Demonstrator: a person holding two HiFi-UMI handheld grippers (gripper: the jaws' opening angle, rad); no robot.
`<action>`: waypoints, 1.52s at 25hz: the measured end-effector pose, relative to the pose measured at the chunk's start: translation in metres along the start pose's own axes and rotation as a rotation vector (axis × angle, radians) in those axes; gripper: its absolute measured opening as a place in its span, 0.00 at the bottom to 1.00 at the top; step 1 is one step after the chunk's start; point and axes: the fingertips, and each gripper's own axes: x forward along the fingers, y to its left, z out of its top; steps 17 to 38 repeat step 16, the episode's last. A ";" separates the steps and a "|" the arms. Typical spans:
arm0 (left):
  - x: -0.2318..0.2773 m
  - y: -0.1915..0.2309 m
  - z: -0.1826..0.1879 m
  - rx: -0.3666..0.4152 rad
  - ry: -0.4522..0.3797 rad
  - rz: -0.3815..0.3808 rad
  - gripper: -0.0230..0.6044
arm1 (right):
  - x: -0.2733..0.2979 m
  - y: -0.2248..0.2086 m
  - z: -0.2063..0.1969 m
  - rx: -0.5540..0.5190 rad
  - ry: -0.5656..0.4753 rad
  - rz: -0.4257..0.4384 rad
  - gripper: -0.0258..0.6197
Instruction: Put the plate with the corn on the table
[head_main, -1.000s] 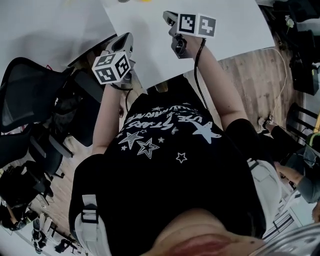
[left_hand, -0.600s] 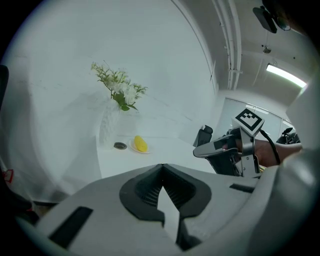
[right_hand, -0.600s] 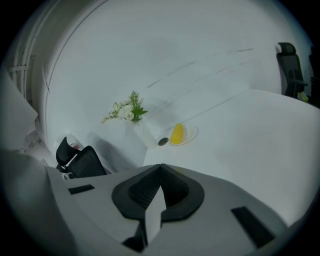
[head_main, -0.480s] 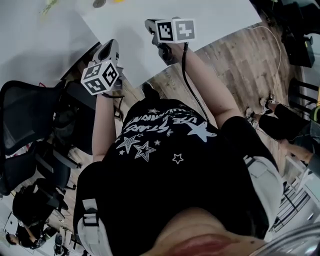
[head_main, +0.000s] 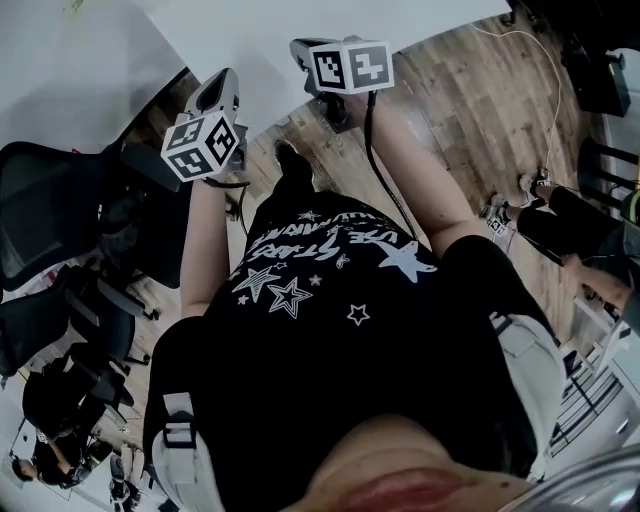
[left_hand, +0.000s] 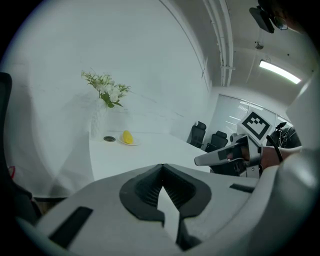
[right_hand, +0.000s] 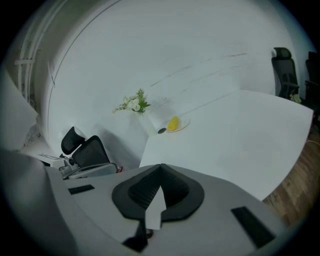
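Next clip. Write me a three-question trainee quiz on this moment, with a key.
1. True or false: the right gripper is holding the plate.
2. What lies on the plate? A) corn B) a cup C) a spoon
3. What stands beside the plate on the table?
Key: 1 false, the right gripper is shut and empty, and the plate sits far off on the table; 2 A, the corn; 3 a vase of flowers.

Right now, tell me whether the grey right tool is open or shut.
Shut: the grey right tool shows its jaws meeting at the tip, with nothing between them.
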 end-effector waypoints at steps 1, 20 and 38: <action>-0.004 -0.004 -0.002 -0.003 -0.001 0.002 0.04 | -0.006 0.001 -0.004 -0.004 -0.001 0.001 0.05; -0.073 -0.074 -0.031 0.043 -0.010 -0.021 0.04 | -0.087 0.034 -0.056 -0.084 -0.048 -0.017 0.05; -0.073 -0.074 -0.031 0.043 -0.010 -0.021 0.04 | -0.087 0.034 -0.056 -0.084 -0.048 -0.017 0.05</action>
